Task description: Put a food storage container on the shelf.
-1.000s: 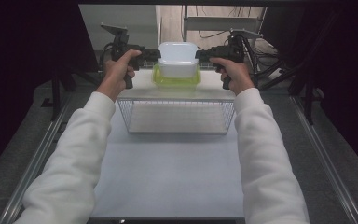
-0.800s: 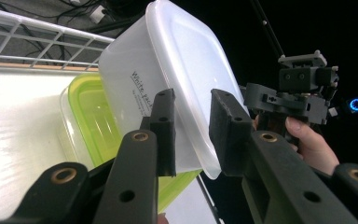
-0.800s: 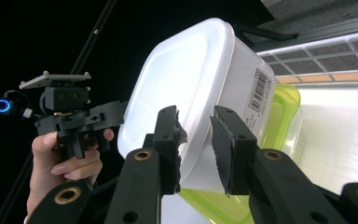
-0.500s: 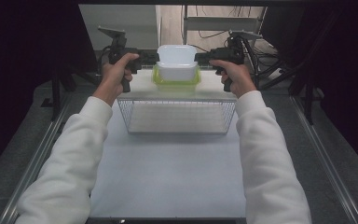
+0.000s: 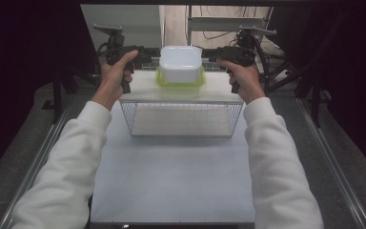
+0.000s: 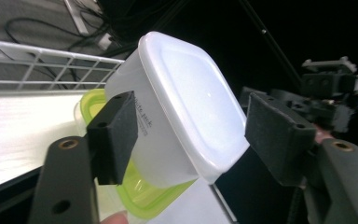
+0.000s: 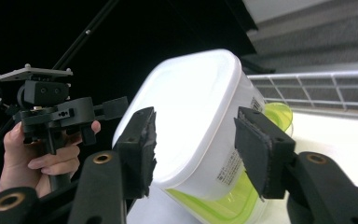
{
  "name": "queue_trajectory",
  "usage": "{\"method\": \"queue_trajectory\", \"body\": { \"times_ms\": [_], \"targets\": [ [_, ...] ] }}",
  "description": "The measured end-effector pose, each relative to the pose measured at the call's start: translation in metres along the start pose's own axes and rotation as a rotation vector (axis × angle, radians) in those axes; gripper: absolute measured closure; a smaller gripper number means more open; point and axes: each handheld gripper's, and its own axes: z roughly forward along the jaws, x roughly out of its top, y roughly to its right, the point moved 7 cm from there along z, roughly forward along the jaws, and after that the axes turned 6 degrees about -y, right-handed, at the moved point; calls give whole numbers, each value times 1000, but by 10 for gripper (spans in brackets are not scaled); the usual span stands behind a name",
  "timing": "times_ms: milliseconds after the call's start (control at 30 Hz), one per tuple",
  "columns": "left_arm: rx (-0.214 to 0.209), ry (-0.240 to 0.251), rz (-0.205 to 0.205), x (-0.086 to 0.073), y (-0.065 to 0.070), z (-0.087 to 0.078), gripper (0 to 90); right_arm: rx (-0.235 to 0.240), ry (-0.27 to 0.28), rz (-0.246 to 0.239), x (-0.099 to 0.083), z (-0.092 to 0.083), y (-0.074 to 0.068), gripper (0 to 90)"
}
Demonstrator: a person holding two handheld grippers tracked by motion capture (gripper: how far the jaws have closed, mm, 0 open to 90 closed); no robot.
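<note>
Both grippers (image 5: 145,55) (image 5: 212,53) slack beside white container (image 5: 180,62), atop green tub (image 5: 180,81), wire basket (image 5: 181,121) nearer.

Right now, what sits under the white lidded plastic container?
The white lidded plastic container stands nested in a lime-green plastic container on the white wire rack's shelf. The green container's inside is covered.

Small printed label on white container (image 6: 142,114) side: too blurred to read.

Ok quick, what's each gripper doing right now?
Left gripper: open, jaws just opened, tub between them, not gripped.
Right gripper: open, jaws just opened, around the tub.
</note>
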Motion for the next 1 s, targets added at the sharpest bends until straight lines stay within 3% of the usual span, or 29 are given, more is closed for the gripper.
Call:
{"method": "queue_trajectory", "body": {
  "times_ms": [133,300,633,867,1000],
  "targets": [
    [40,9,73,-13,9,-13,276,-60,7,-96,-11,-15,-3,397],
    [77,4,163,-44,17,-33,265,-105,6,-200,-40,-38,2,355],
    [82,-43,237,-125,11,-45,259,-122,41,-352,-120,-66,0,304],
    [125,-82,285,-184,2,-44,252,-132,60,-405,-174,-78,8,288],
    [151,-118,307,-217,-6,-39,252,-133,63,-405,-204,-77,18,277]
  ]
}}
